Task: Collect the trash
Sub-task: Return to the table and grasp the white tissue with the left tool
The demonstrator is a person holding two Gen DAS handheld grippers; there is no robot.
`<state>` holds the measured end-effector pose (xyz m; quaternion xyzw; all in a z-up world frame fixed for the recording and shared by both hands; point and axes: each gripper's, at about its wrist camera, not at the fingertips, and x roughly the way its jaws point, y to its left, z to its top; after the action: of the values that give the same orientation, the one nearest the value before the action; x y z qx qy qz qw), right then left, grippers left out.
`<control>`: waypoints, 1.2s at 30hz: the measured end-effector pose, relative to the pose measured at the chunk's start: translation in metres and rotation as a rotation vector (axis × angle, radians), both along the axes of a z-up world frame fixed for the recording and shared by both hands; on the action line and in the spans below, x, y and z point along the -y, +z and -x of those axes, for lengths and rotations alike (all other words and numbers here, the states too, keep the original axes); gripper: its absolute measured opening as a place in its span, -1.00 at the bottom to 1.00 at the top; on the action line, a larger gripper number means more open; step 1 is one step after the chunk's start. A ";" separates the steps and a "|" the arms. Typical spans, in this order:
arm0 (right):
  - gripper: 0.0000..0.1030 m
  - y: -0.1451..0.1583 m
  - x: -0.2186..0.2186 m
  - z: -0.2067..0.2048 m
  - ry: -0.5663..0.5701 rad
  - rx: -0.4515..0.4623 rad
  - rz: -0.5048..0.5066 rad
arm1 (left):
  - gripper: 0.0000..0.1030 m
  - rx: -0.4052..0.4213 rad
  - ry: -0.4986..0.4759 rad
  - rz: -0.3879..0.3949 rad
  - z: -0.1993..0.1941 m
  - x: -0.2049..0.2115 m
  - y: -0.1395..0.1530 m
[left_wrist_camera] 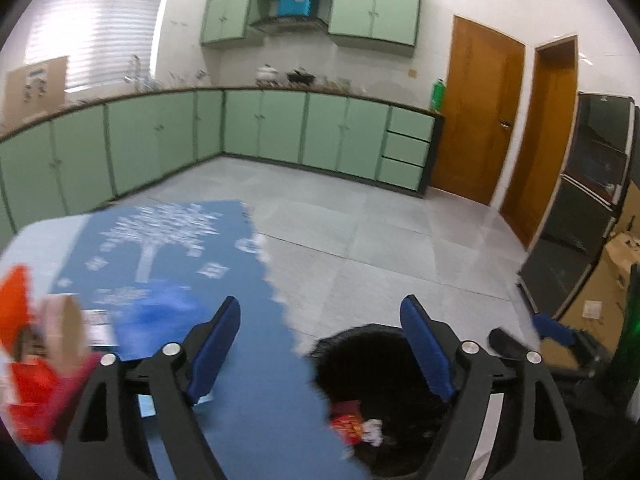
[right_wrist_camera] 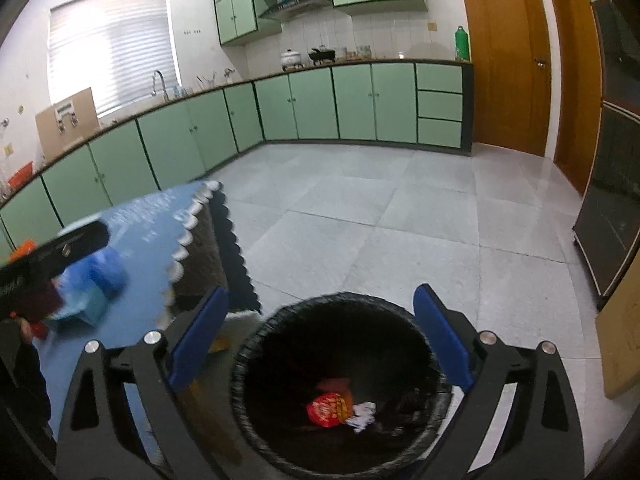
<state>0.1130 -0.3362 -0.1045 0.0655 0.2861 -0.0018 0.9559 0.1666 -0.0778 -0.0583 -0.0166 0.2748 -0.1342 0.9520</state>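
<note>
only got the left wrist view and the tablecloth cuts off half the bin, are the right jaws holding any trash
Observer: No. The right gripper has its jaws wide open with nothing between them, above the mouth of the round black bag-lined bin.
Operator: ok, is there more in the bin than the red thing i see
Observer: The right wrist view shows the bin's whole mouth. Only the crumpled red wrapper and a scrap of crumpled white paper right beside it can be made out; the rest of the inside is dark.
</note>
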 end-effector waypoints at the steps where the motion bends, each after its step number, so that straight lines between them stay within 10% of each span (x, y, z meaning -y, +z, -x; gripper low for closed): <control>1: 0.84 0.005 -0.007 0.001 0.007 0.008 -0.003 | 0.59 0.009 0.019 -0.009 0.006 -0.009 0.004; 13: 0.84 0.033 -0.115 0.010 0.157 0.083 -0.010 | 0.61 0.075 0.291 -0.121 0.066 -0.132 0.012; 36: 0.65 0.004 -0.222 0.018 0.306 0.023 0.055 | 0.60 -0.084 0.500 -0.103 0.084 -0.243 -0.047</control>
<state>0.0948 -0.1144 -0.1000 -0.0052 0.2819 0.1367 0.9497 0.0826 0.1652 -0.1054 -0.0411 0.3077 0.1202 0.9430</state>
